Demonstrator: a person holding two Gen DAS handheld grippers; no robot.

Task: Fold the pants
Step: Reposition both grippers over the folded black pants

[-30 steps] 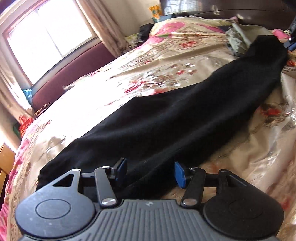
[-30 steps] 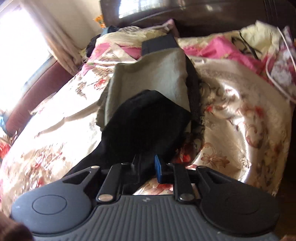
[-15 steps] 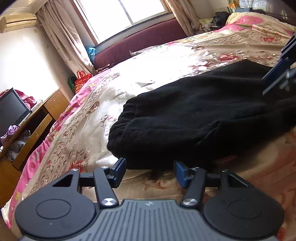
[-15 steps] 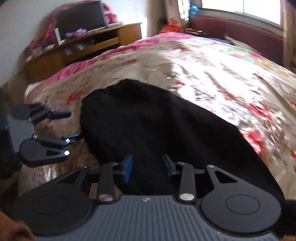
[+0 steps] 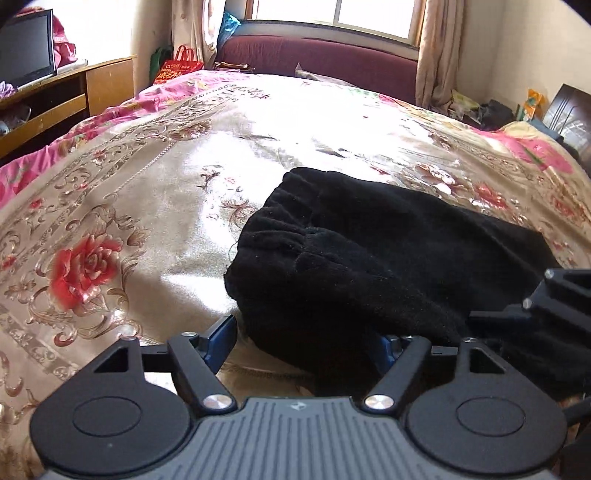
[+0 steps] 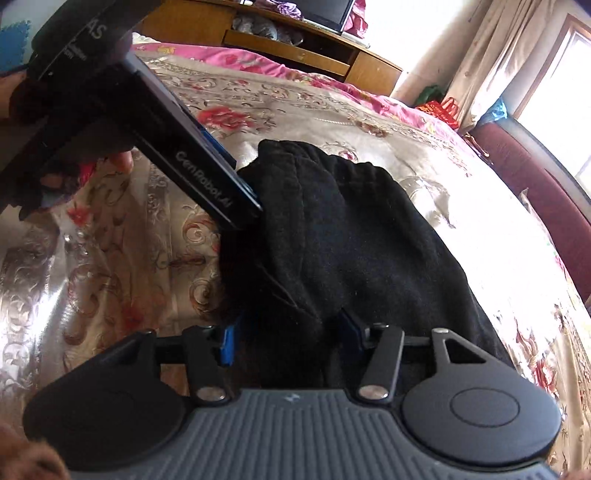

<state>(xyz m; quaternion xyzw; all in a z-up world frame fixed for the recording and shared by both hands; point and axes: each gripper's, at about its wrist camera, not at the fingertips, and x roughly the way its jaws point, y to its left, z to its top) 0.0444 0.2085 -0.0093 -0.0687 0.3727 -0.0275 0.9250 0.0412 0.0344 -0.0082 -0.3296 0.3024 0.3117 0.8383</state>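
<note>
Across the frame's lower right, fuzzy black pants (image 5: 369, 258) lie bunched on the bed's (image 5: 147, 184) glossy floral satin cover. Left hand-held gripper (image 5: 306, 343) stands apart around the hem; right hand-held gripper (image 6: 288, 336) stands apart over a thick fold.

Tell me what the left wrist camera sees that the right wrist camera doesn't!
Only the left wrist view shows the whole window, the dark red sofa back square on beneath it, and the dark headboard. Only the right wrist view shows the left hand-held gripper from outside, its tip against the black pants, plus the person's fingers holding it. Both show the pants, the flowery bedspread, the wooden TV cabinet and the red bag.
</note>
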